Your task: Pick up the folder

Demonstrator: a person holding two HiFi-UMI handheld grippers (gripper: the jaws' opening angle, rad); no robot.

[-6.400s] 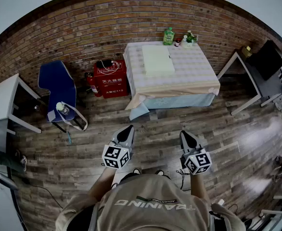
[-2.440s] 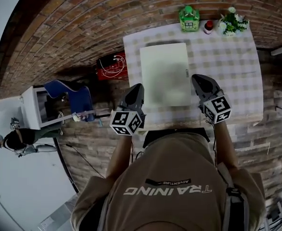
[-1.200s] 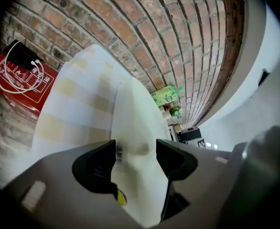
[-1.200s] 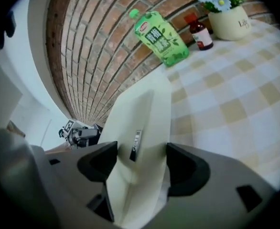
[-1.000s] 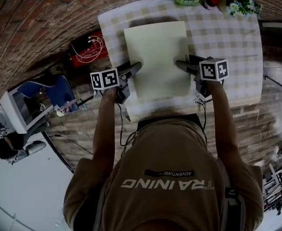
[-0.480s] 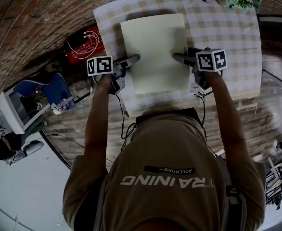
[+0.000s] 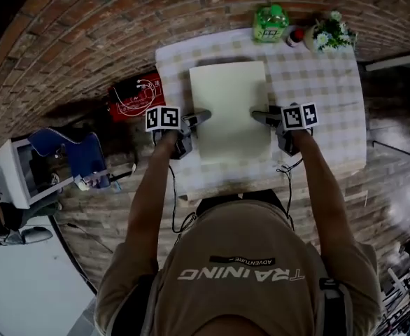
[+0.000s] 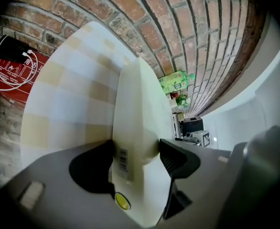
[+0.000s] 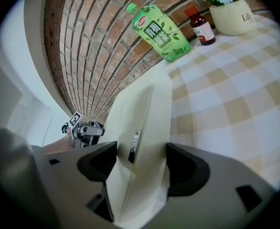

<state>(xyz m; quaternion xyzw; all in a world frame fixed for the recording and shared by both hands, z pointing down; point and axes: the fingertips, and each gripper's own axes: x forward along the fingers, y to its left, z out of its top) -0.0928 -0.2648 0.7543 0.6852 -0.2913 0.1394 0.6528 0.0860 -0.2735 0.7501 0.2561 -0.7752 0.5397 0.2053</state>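
1. A pale cream folder [image 7: 231, 107] lies flat on the checked cloth of a table [image 7: 331, 96]. It sits in the table's left half, with its long sides running away from the person.
2. The left gripper [image 7: 203, 115] reaches in from the folder's left, about midway along that long edge.
3. Its jaws have just been opening and stand wide. The folder's left edge is between them, with one jaw on the cloth side and the other over the top face. A small barcode sticker on the folder sits beside the cloth-side jaw.
4. The right gripper [image 7: 258, 115] mirrors it on the folder's right long edge, straight across from the left one.
5. Its jaws also stand wide, with the right edge and its small clasp between them.
6. Beyond the folder's far end, along the table's back edge, stand a green bottle [image 7: 270, 24], a small dark bottle [image 7: 292, 36] with a red cap and a white flower pot [image 7: 325, 37].
7. On the floor left of the table, a red box [image 7: 136, 98] sits against the brick wall [image 7: 121, 19]. A blue chair [image 7: 75, 149] stands further left.
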